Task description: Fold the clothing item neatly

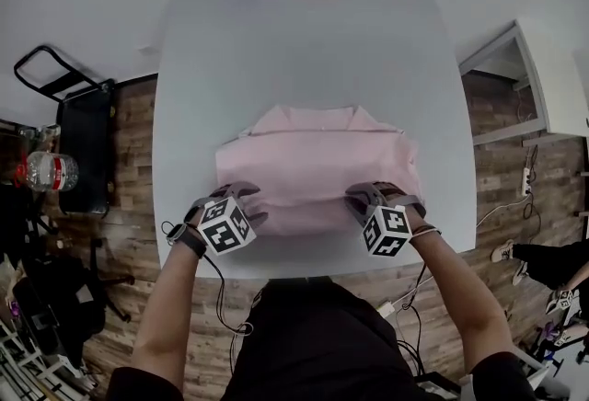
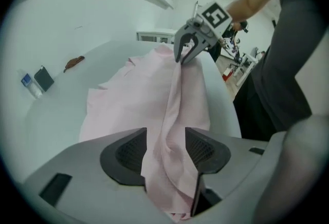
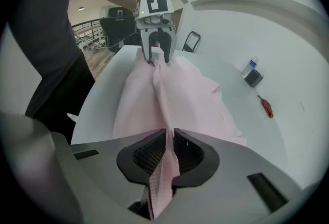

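The shirt (image 1: 317, 165) is laid on the counter (image 1: 304, 50), long axis 9-to-3, collar toward 12. Its 6 o'clock edge is clamped in the right gripper (image 3: 169, 148); the left gripper (image 2: 165, 141) jaws are held apart, cloth loose between.

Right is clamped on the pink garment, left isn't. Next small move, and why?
Probably close the left gripper on the pink garment: its jaws stand apart with the near edge hanging loose between them, while the right gripper is shut on that same edge. Both ends likely need a grip before folding.
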Demonstrator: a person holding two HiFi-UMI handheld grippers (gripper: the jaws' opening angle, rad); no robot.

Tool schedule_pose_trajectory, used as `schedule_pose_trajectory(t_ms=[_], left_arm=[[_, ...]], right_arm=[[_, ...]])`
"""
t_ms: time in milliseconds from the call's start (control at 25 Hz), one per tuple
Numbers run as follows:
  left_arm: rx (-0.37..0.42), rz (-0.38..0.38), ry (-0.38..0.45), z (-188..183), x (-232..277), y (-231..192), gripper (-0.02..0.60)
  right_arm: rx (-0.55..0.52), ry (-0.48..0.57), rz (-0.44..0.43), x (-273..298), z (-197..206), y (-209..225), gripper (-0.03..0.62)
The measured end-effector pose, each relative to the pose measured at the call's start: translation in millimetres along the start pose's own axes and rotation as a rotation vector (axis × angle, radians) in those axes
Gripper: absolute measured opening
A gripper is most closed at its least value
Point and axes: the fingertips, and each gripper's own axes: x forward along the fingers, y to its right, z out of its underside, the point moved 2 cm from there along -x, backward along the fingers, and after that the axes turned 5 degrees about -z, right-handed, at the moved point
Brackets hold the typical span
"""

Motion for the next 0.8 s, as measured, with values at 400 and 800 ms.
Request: schedule_pose_trajectory(t_ms=[400,800], left_arm=[[-0.305,-0.076,0.458,-62,-84,-5,0.095],[-0.399,-0.122,0.780,-212,-151,55,0.006]], right_arm=[[0.329,0.297,0.074,-88,-34,11,0.132],[0.667,0.704,0.262,-191,-82,21,0.015]])
